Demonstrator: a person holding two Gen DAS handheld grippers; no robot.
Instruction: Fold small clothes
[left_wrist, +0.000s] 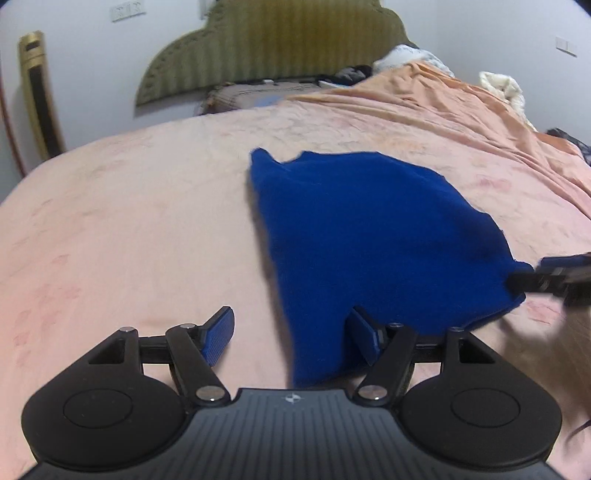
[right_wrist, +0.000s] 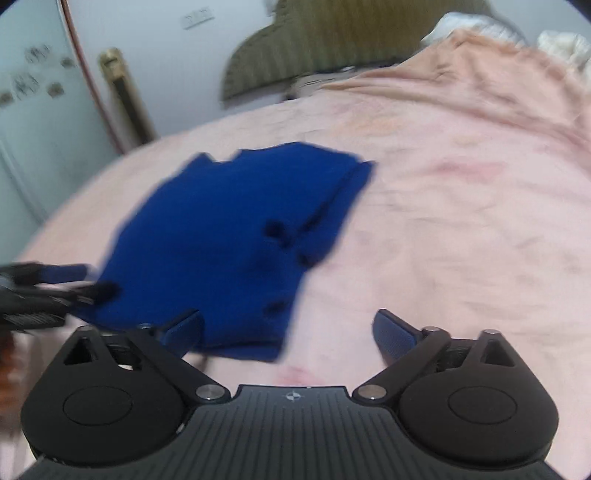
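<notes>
Blue garment (left_wrist: 369, 229) flat on bed (left_wrist: 129, 221), long axis away from tongs. Left tongs (left_wrist: 291, 336) and right tongs (right_wrist: 288, 332) spread, pinching nothing, both at near edge.

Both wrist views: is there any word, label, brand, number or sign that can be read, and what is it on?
No readable text in either view.
Small white emblem on the left claw body: a symbol, no letters.
The same emblem on the right claw body: no letters.
Wall plate near the headboard: marks too blurred to read.
Blue garment: no label visible.
</notes>
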